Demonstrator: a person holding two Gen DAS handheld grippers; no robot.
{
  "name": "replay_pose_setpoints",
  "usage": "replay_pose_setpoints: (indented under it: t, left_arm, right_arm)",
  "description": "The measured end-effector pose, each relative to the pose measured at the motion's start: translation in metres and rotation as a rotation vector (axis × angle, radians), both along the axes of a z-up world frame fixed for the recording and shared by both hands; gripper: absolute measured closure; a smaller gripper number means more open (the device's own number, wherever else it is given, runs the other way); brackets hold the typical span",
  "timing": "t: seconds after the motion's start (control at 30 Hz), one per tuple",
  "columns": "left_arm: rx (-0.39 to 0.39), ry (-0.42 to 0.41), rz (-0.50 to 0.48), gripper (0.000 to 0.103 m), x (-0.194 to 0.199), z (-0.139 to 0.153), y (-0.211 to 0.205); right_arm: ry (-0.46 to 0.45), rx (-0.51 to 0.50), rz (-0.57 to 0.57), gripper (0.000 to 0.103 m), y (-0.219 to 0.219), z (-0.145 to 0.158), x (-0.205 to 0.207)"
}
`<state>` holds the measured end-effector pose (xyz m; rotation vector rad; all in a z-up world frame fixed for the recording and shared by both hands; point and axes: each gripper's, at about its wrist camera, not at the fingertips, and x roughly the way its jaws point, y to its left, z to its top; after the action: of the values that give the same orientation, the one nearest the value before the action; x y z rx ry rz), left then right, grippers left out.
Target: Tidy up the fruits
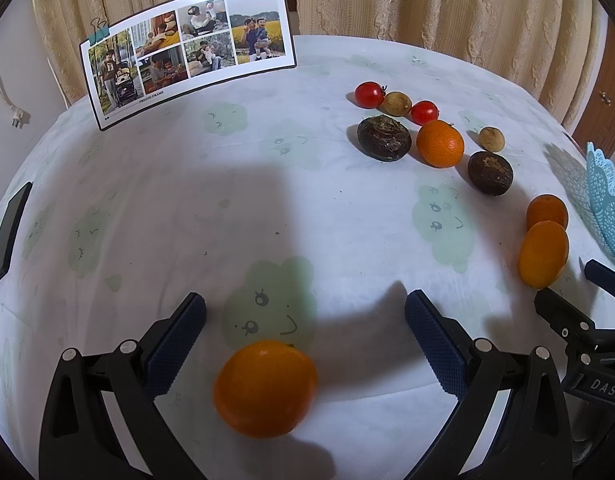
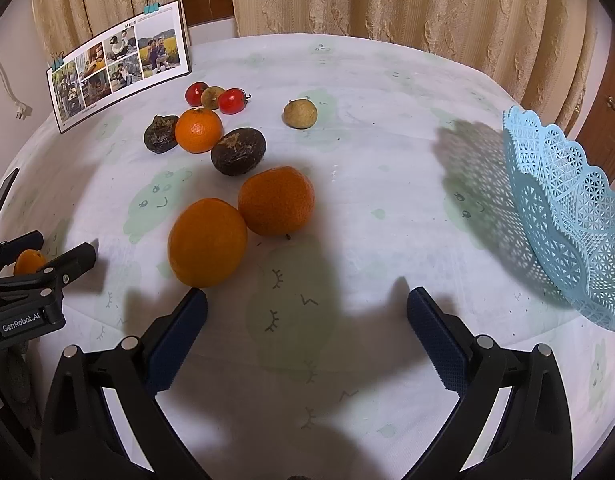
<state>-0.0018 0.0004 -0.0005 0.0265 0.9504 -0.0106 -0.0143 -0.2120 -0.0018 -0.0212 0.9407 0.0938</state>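
My left gripper (image 1: 305, 316) is open; an orange (image 1: 265, 388) lies on the cloth between its fingers, low in the left wrist view, untouched. My right gripper (image 2: 307, 308) is open and empty. Just beyond its left finger lie two oranges (image 2: 207, 242) (image 2: 276, 200), touching each other. Farther back are a third orange (image 2: 198, 130), two dark brown fruits (image 2: 238, 151) (image 2: 160, 133), two red tomatoes (image 2: 232, 101) (image 2: 195, 93) and two small tan fruits (image 2: 300, 114) (image 2: 211, 97). A light blue lattice basket (image 2: 567, 216) stands at the right.
A photo card (image 1: 187, 52) held by clips stands at the back left of the table. A dark phone-like slab (image 1: 9, 236) lies at the left edge. Curtains hang behind. The left gripper (image 2: 63, 260) shows at the right wrist view's left edge.
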Motion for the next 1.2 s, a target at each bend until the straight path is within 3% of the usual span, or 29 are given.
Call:
replay_pose_setpoints:
  t: [0.6, 0.73, 0.83, 1.2]
  left_arm:
    - [-0.001, 0.000, -0.001, 0.005, 0.000, 0.000, 0.000]
    - [-0.006, -0.003, -0.040, 0.005, -0.003, 0.000, -0.002]
    - [0.003, -0.016, -0.081, 0.005, -0.007, 0.003, -0.011]
    - [-0.018, -0.102, -0.077, 0.005, -0.013, 0.016, -0.008]
  right_arm:
    - [0.002, 0.001, 0.001, 0.002, 0.000, 0.000, -0.001]
    - [-0.010, 0.032, 0.024, 0.002, -0.001, 0.002, -0.006]
    - [-0.020, 0.054, 0.039, 0.002, 0.000, 0.005, -0.009]
    - [-0.077, 0.111, 0.054, 0.002, 0.010, 0.015, -0.024]
